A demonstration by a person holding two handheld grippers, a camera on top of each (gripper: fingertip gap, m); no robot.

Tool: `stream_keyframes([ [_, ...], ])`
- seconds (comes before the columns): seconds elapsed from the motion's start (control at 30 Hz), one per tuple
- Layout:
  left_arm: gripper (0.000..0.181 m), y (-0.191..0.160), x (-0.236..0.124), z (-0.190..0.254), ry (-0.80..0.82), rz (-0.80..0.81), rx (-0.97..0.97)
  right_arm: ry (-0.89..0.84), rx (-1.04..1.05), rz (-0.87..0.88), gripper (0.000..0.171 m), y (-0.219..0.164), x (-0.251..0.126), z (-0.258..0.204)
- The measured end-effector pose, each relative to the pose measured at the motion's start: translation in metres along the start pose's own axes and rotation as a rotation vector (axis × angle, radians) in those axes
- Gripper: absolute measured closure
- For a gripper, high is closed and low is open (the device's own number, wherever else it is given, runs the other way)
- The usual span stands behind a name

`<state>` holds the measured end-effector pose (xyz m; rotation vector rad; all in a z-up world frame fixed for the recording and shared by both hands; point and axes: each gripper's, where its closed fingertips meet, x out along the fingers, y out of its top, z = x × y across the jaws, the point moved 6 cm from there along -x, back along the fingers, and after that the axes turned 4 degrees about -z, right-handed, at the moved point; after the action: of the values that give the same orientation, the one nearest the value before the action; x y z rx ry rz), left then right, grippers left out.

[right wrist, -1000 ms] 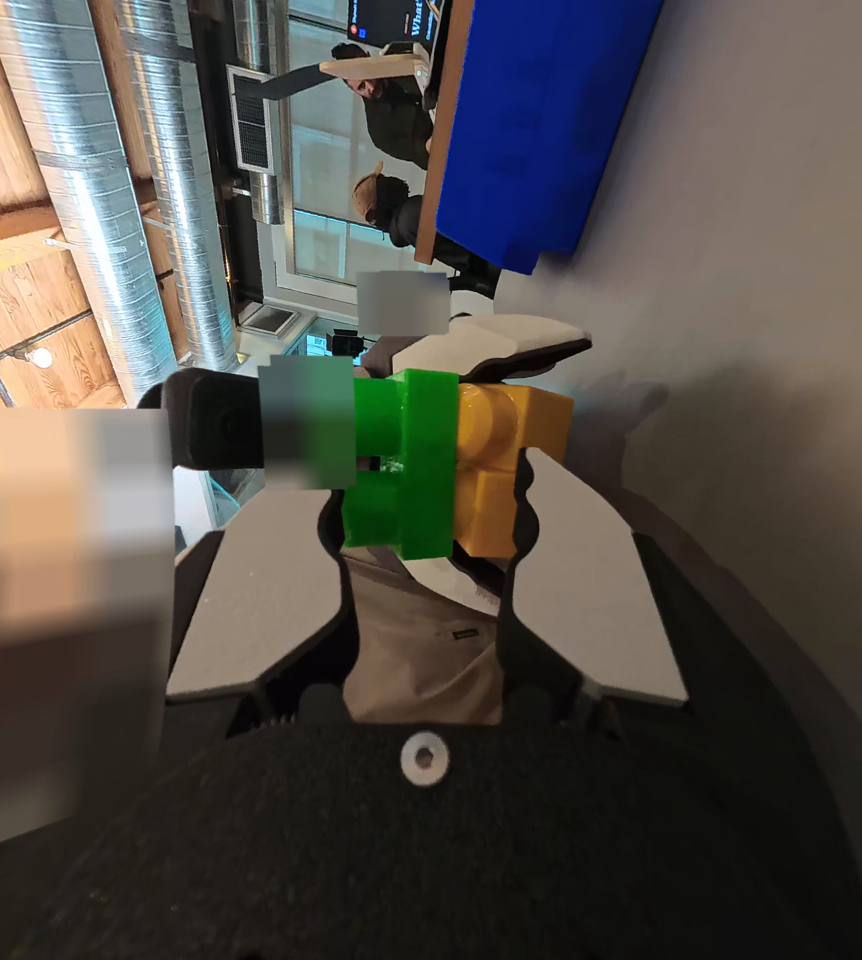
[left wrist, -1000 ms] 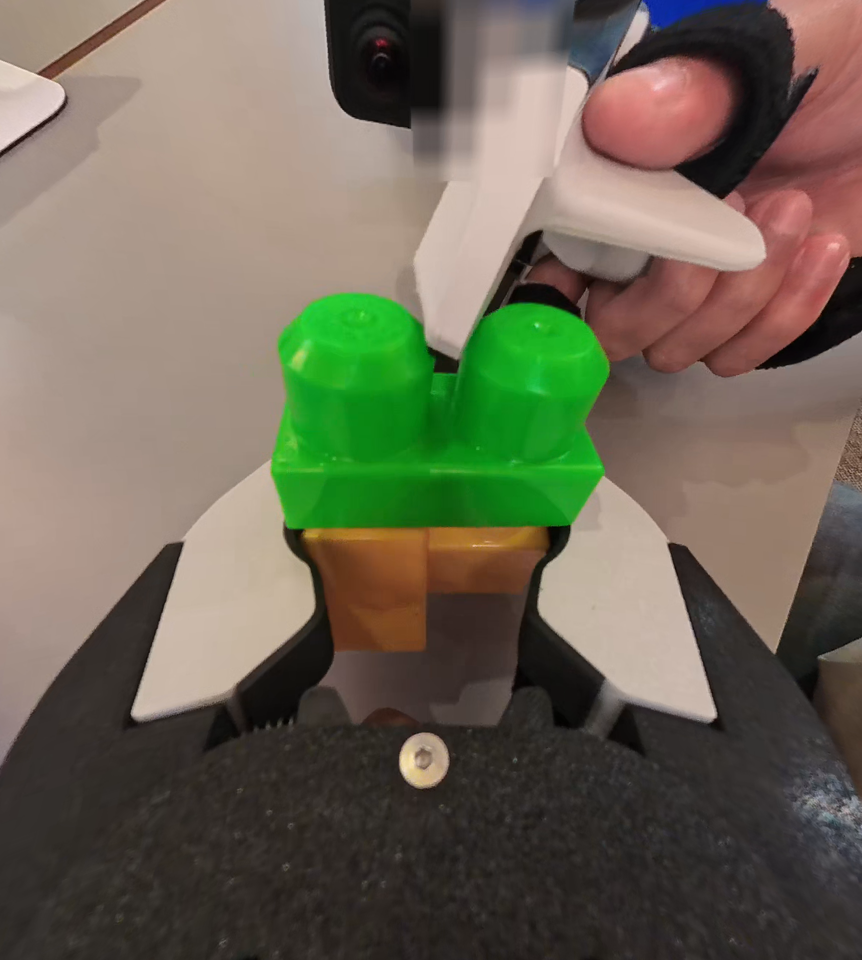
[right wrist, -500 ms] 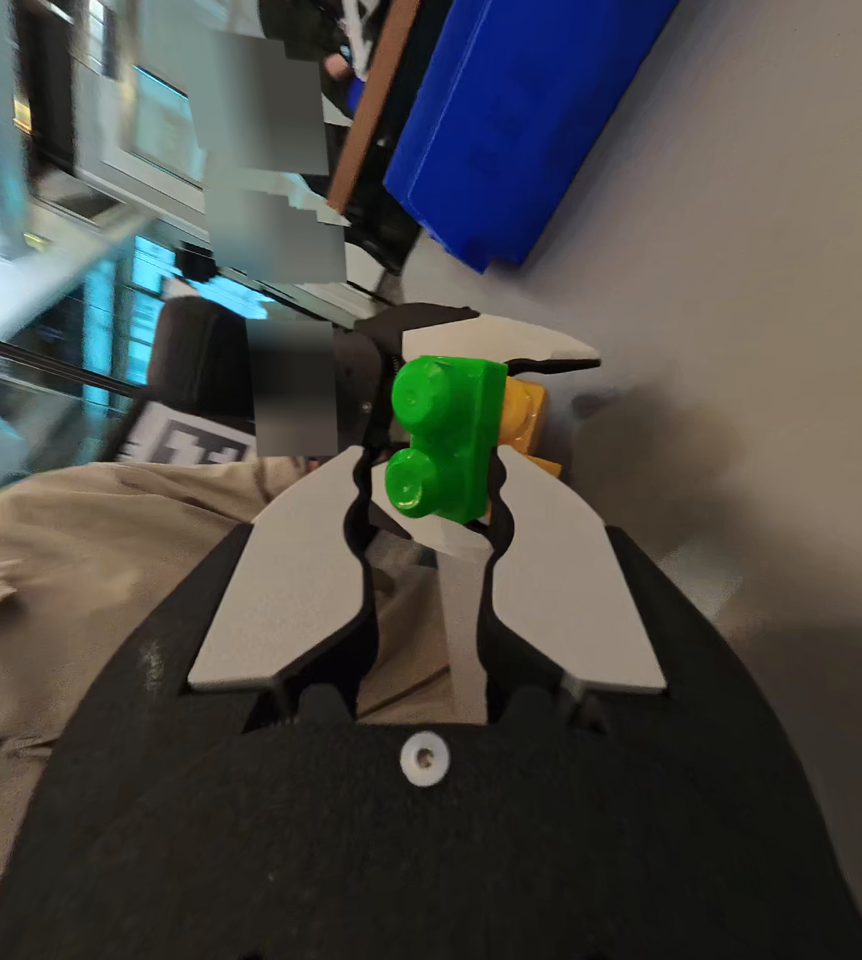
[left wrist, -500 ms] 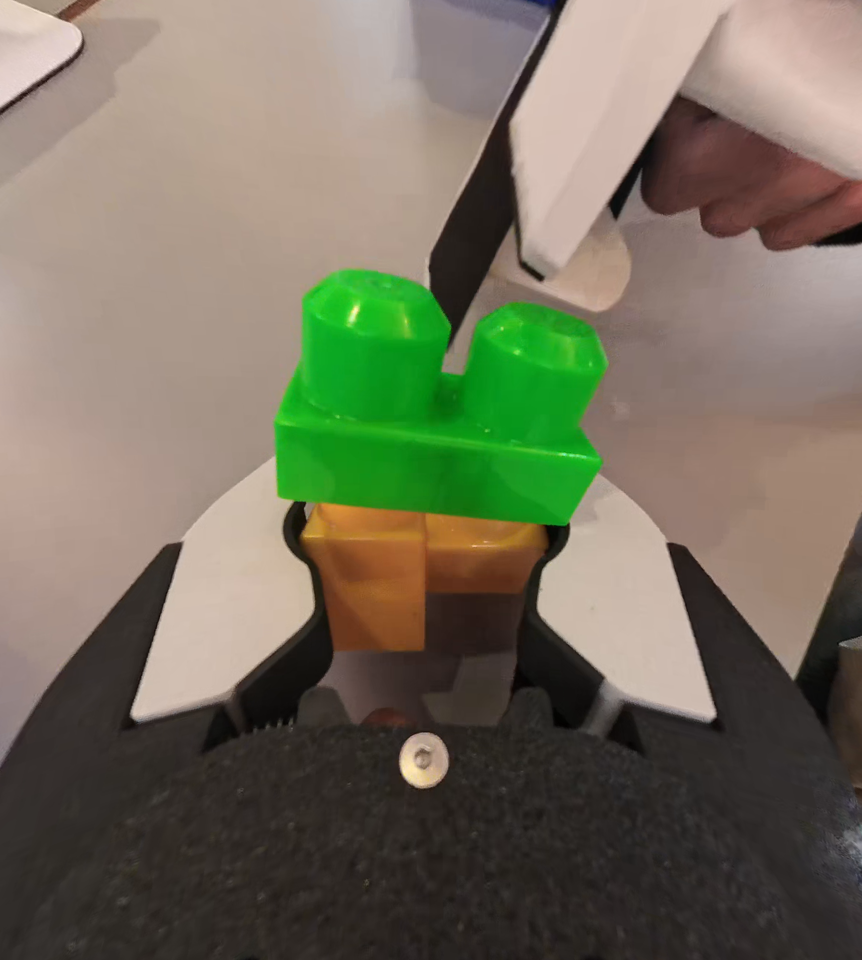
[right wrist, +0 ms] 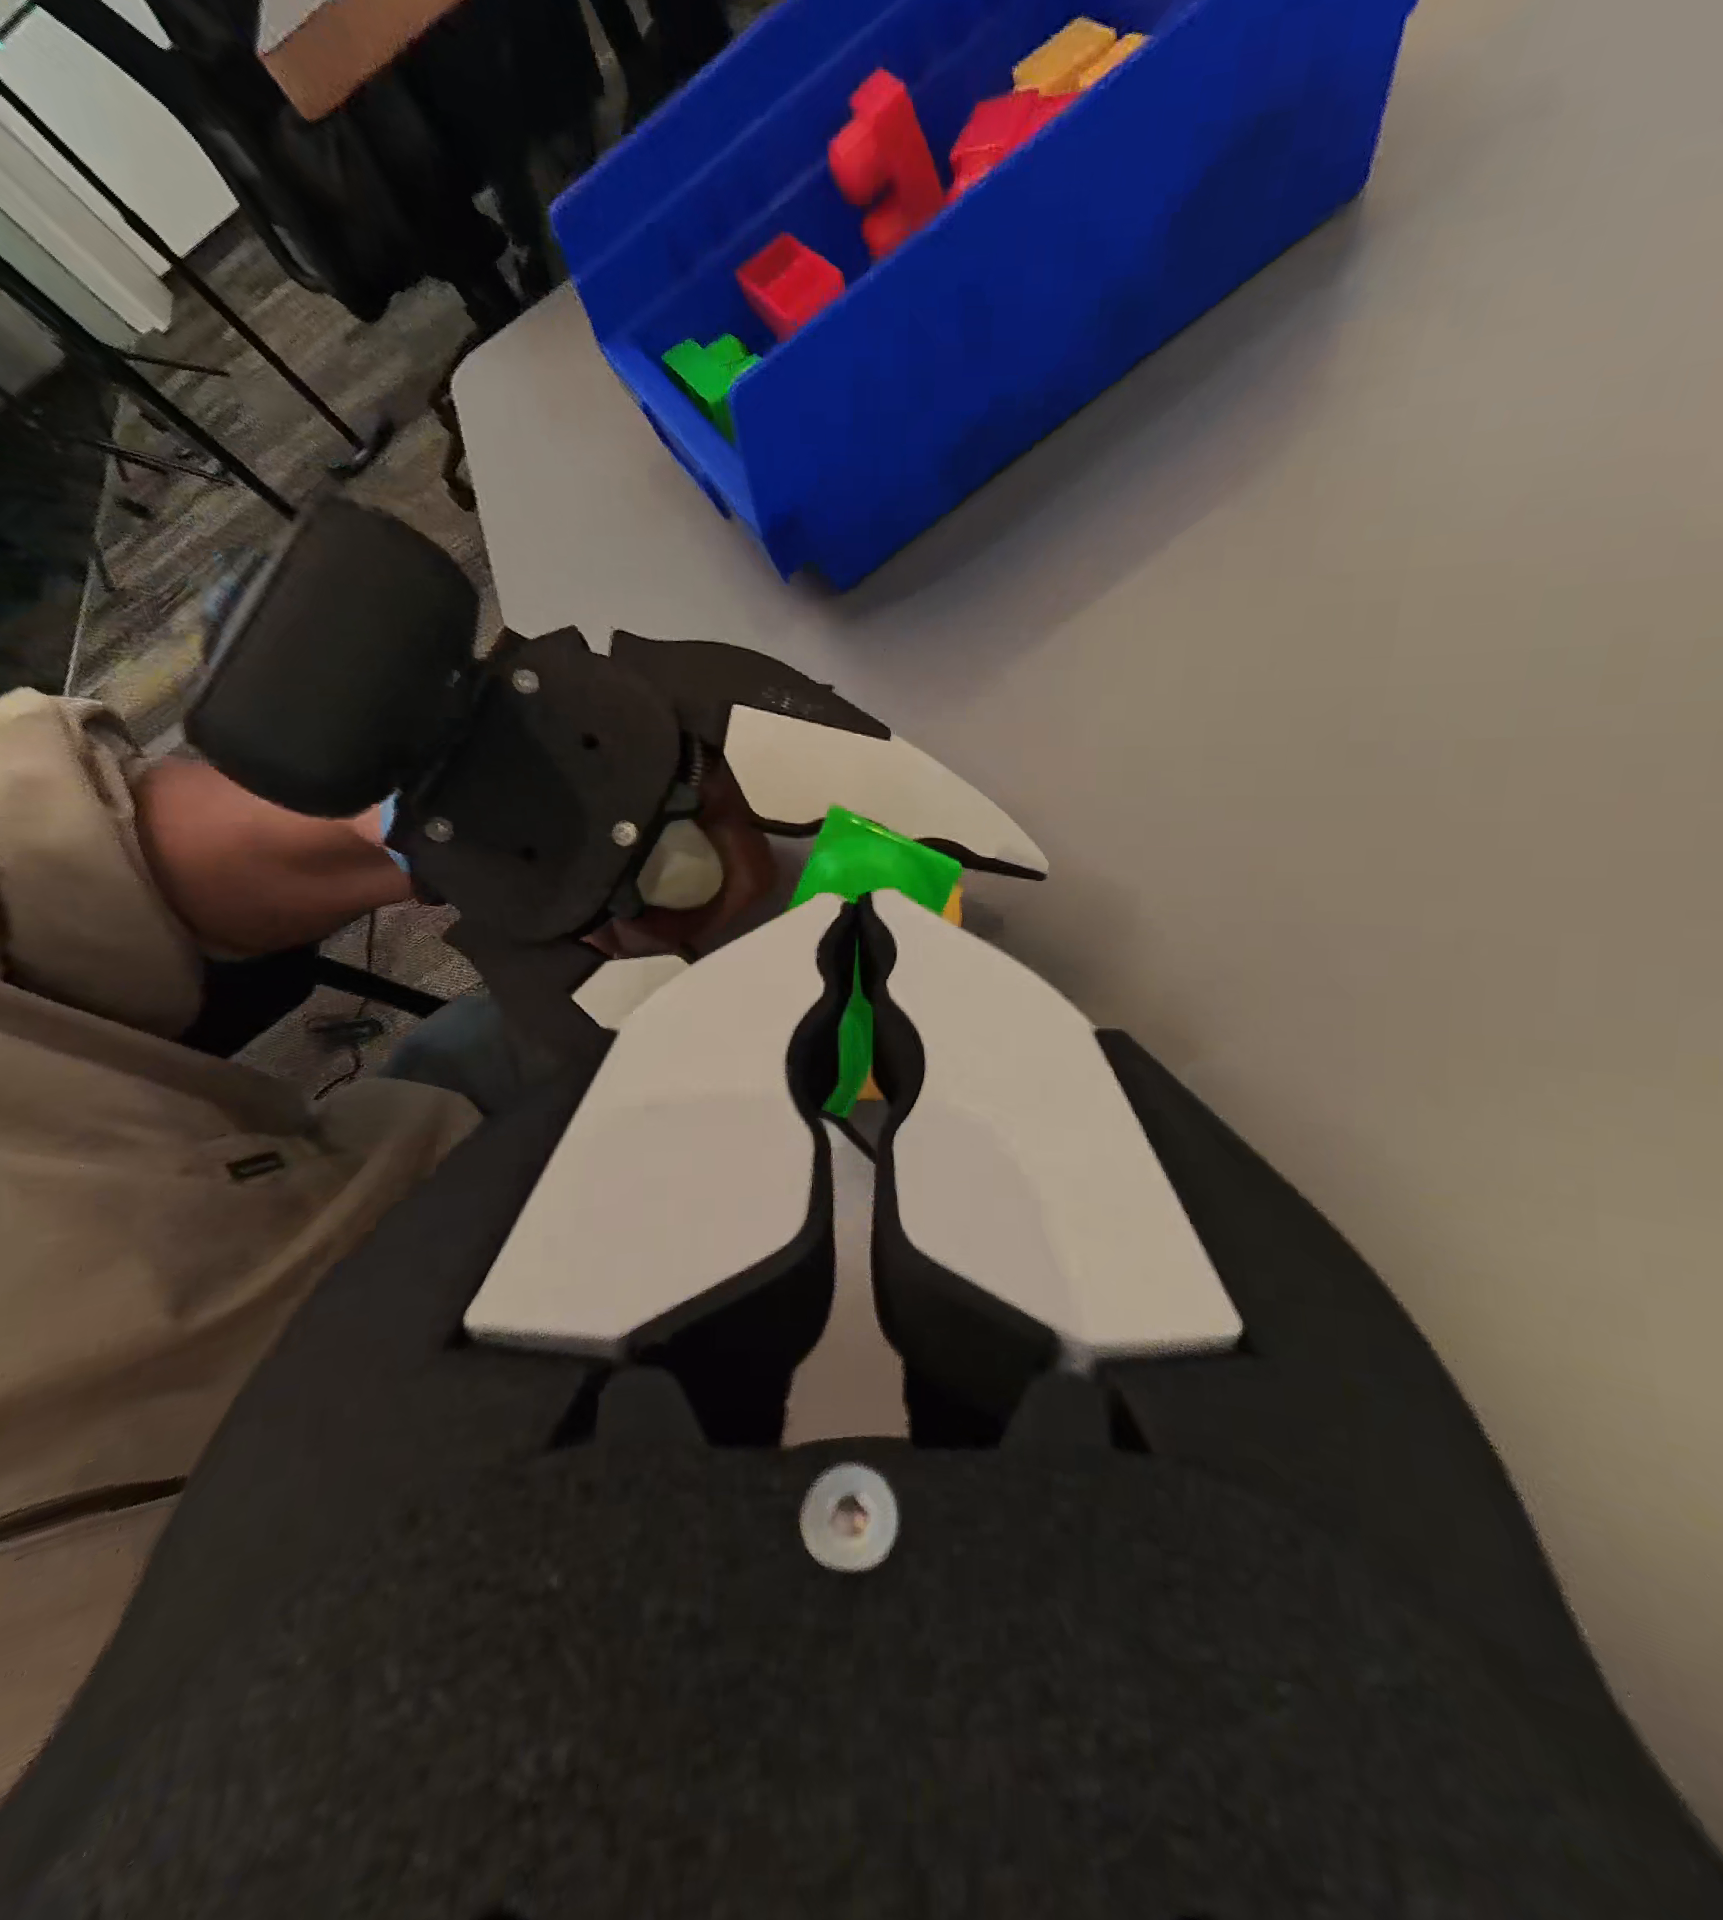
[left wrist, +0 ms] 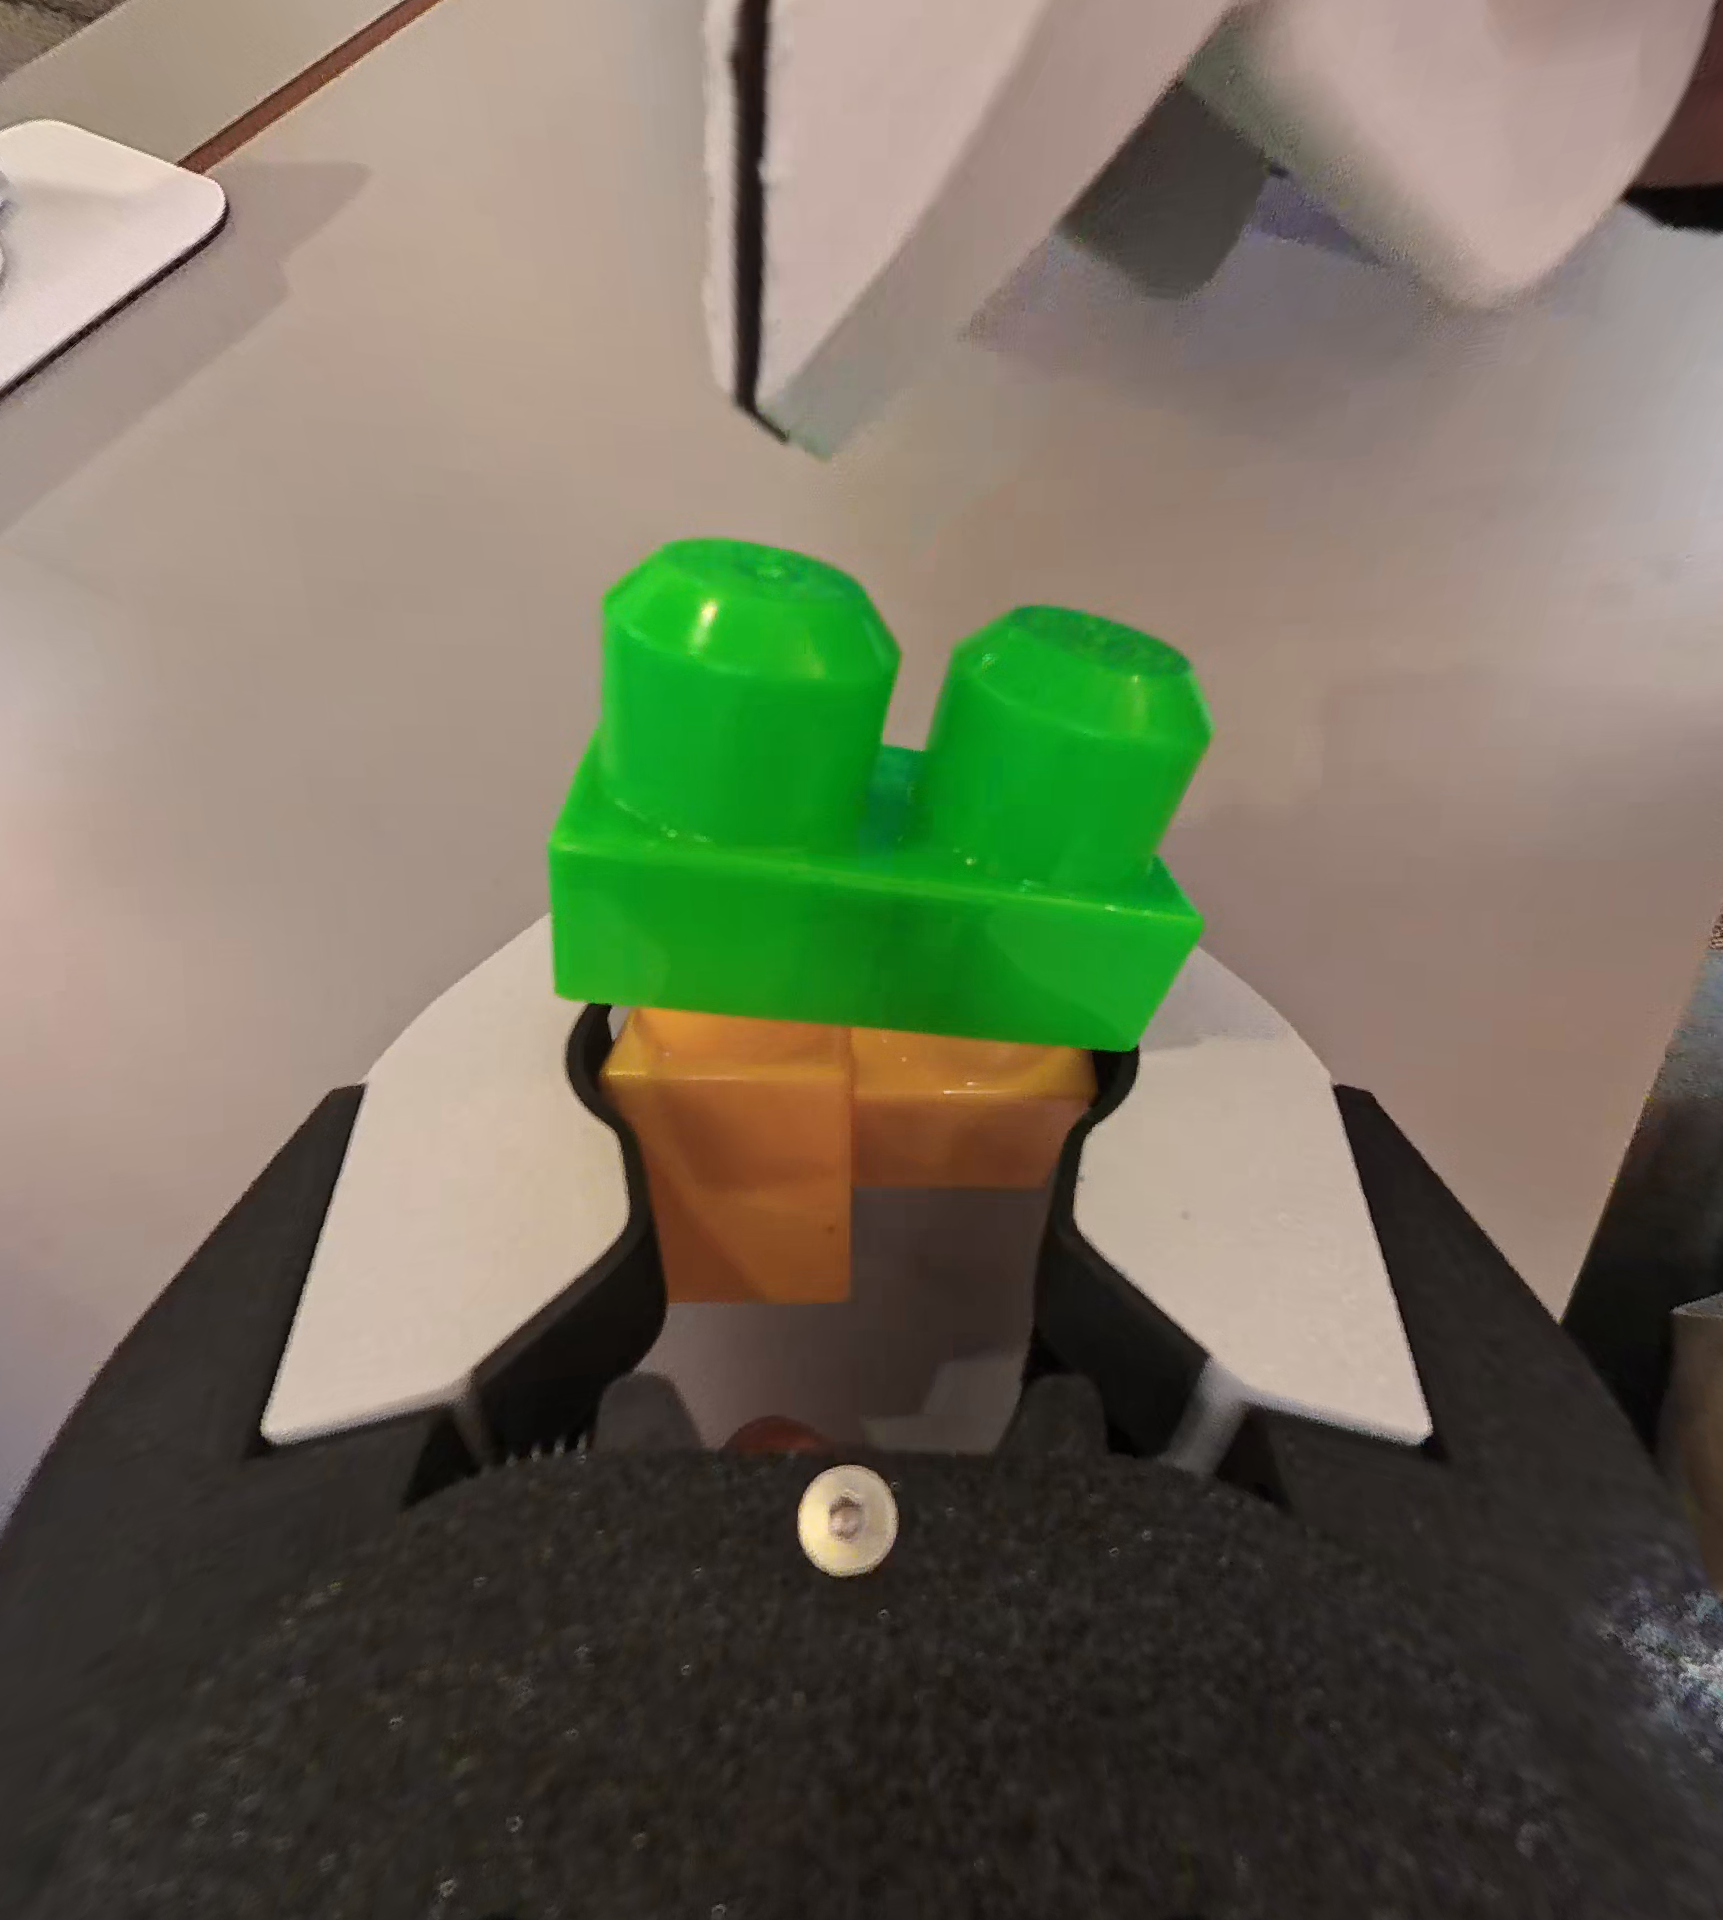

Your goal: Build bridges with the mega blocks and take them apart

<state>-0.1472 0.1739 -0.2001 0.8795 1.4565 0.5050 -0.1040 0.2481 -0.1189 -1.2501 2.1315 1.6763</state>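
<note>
The left claw (left wrist: 852, 1049) is clamping the yellow block (left wrist: 763, 1164) between its two white fingers, as it was a second ago, and the green block (left wrist: 878, 821) is sitting on top of that yellow one. The green block is now leaning: its left end is lifting off the yellow studs while its right end is drooping toward the right finger, whereas a second ago it was sitting flat and square. Both blocks are being held above the pale tabletop (left wrist: 213, 644).

The right claw (right wrist: 855, 909) is no longer reaching around the green block. A second ago its fingers were spread on either side of the stacked pair; now they are pressing together at the tips with nothing between them, and it is hovering above the blocks. In the left wrist view its white fingers (left wrist: 836, 208) are showing as a blurred shape well above the green studs, no longer touching them.

In the right wrist view the green block (right wrist: 872, 862) is peeking out just beyond the closed tips, with a sliver of yellow beside it. Farther back on the tabletop, a blue bin (right wrist: 1044, 312) is holding red, green and yellow blocks.
</note>
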Motion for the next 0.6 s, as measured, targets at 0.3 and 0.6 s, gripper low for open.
stream_keyframes([
  [0.3, 0.093, 0.0, 0.0, 0.003, -0.013, 0.01, -0.002, -0.02, -0.003, -0.046, 0.171, -0.004, 0.004, 0.003],
  [0.6, 0.093, 0.003, -0.002, 0.001, -0.017, 0.032, -0.015, 0.028, -0.022, -0.056, 0.171, -0.016, 0.004, -0.008],
])
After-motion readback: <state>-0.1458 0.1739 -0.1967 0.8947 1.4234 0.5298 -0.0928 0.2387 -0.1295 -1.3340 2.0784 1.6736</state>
